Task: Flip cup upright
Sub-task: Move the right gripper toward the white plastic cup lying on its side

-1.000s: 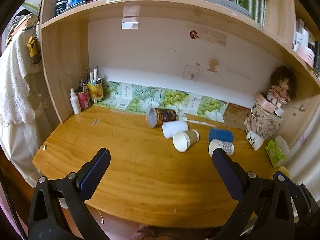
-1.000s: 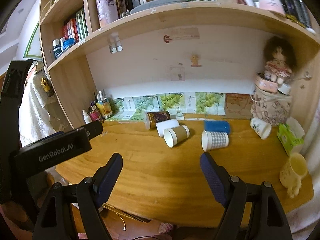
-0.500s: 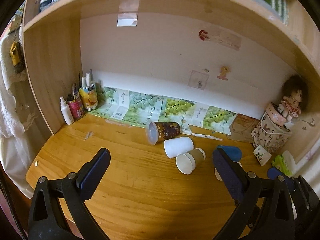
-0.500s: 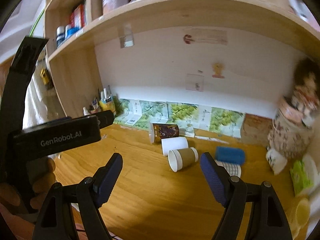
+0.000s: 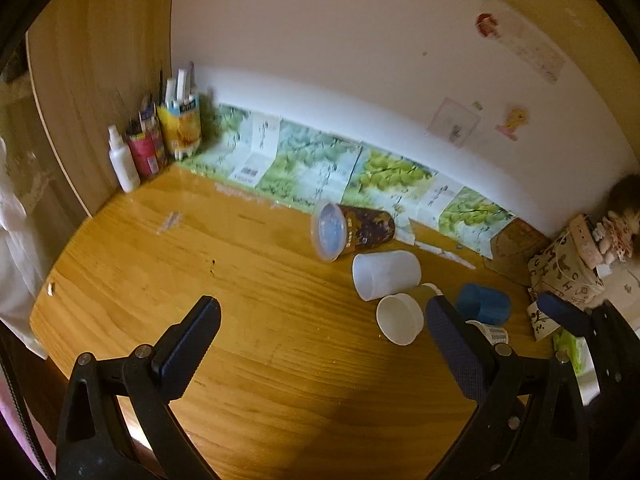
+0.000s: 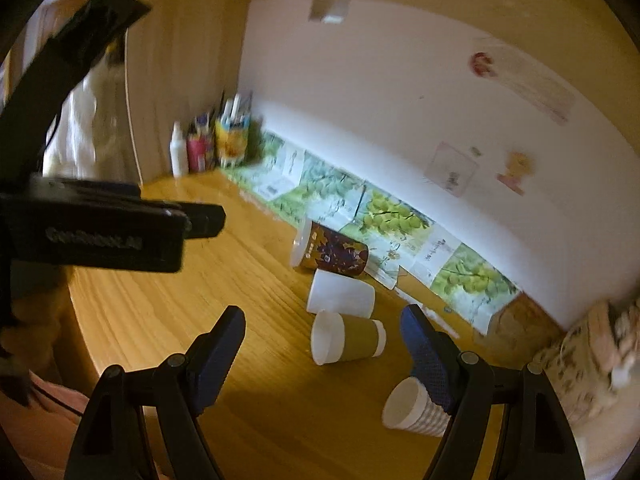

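Cups (image 5: 400, 319) lie on desk (image 5: 248, 320), before wall (image 5: 360, 80).

– What lies on the wooden surface (image 5: 248, 320)?
– Five cups on their sides: a dark printed cup (image 5: 352, 230), a white cup (image 5: 386, 274), a brown paper cup (image 6: 348, 342), a blue cup (image 5: 484, 304), a checked cup (image 6: 414, 408).
– And the corner?
– A white bottle (image 5: 122, 160) and two pen holders (image 5: 164, 136).

A wooden desk (image 5: 256, 364) spreads out below and ahead. Far ahead to the left, in the corner, stand a white spray bottle (image 5: 122, 160), a red pen pot (image 5: 146, 148) and a yellow pen pot (image 5: 180, 126). Green leaflets (image 5: 312, 160) lean along the foot of the white wall (image 5: 340, 52) straight ahead. Far right sits a patterned bag (image 5: 564, 272) with a doll (image 5: 618, 224) on it.
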### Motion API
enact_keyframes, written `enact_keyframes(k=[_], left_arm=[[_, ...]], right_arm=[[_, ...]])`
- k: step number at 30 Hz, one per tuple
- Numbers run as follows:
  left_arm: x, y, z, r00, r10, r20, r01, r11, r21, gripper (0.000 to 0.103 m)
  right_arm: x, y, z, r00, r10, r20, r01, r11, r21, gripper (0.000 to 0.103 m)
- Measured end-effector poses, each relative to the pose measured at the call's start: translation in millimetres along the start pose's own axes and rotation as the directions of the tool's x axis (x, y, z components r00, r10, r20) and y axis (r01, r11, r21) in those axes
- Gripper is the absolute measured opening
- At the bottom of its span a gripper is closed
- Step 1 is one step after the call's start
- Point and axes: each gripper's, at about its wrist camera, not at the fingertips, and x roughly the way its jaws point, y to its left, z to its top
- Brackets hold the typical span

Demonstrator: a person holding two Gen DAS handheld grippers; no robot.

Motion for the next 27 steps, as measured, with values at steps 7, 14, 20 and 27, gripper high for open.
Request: enact_keyframes(k=[7,14,20,27], left_arm=[[35,12,9,0.994,-0.030,-0.109,0.028,0.999,-0.020,0.102],[76,29,11,0.968,-0.051,-0.246,0.036,0.997,-0.062,0.102],[102,41,12,0.942,-0.077,-0.326,0.052,0.995,-0.084,0.102],[121,50,12,0.917,-0.090,-0.389,0.061,0.995,-0.085,0.102]], right_arm=[[59,1,13,0.990,-0.003,-0.139,-0.025,0.980,-0.200,0.081],[111,0,24,0.970,-0.004,-0.242,-0.070,0.953,-0.296,0.081],[155,0,30,0.949,0.018,-0.316,-0.123,0.941,-0.316,0.081],[195,0,29,0.921,-0.002,-0.390,-0.146,0.925,-0.350,0.081]])
